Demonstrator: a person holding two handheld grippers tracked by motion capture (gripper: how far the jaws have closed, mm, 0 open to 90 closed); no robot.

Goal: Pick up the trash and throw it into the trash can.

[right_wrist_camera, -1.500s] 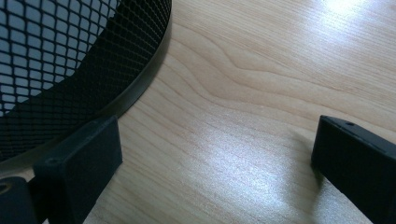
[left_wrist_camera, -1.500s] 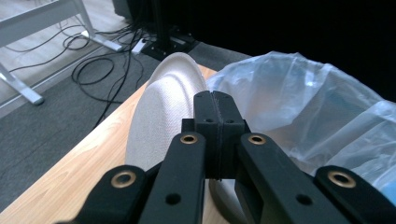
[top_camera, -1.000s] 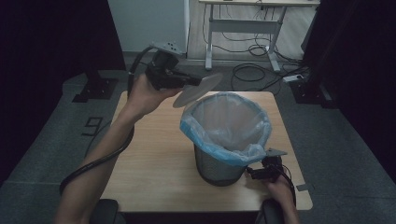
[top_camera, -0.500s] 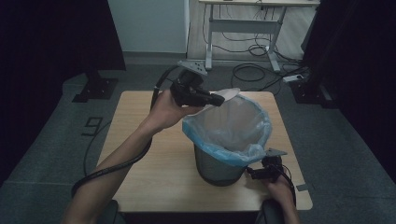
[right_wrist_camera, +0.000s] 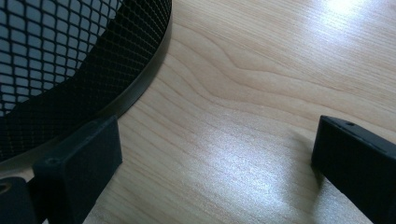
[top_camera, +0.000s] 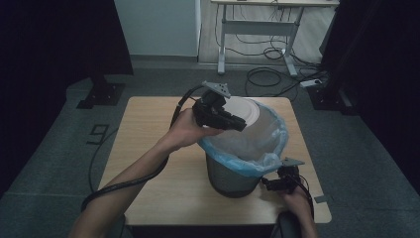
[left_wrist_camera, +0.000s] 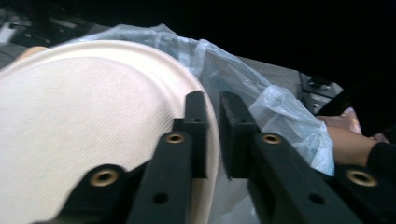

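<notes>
A white paper plate (top_camera: 246, 110) is held tilted over the mouth of a black mesh bin (top_camera: 232, 176) lined with a pale blue bag (top_camera: 267, 136). My left gripper (top_camera: 241, 124) is shut on the plate's rim, above the bin's near-left side. In the left gripper view the plate (left_wrist_camera: 88, 126) spreads to the left, its edge pinched by my left gripper (left_wrist_camera: 212, 119), with the bag (left_wrist_camera: 275, 112) behind. My right gripper (top_camera: 265, 184) rests low on the table at the bin's right foot, open. In the right gripper view, my right gripper (right_wrist_camera: 215, 154) has its jaws wide apart over bare wood beside the bin's mesh wall (right_wrist_camera: 70, 60).
The bin stands on a light wooden table (top_camera: 153, 148), toward its right front. Grey carpet surrounds the table. A white desk frame (top_camera: 257, 29) and loose cables (top_camera: 277, 74) lie on the floor behind. A dark stand base (top_camera: 101, 94) sits at back left.
My left gripper has carried the plate from the table's back left, rightward and toward me, to above the bin's opening. The right gripper has stayed beside the bin.
</notes>
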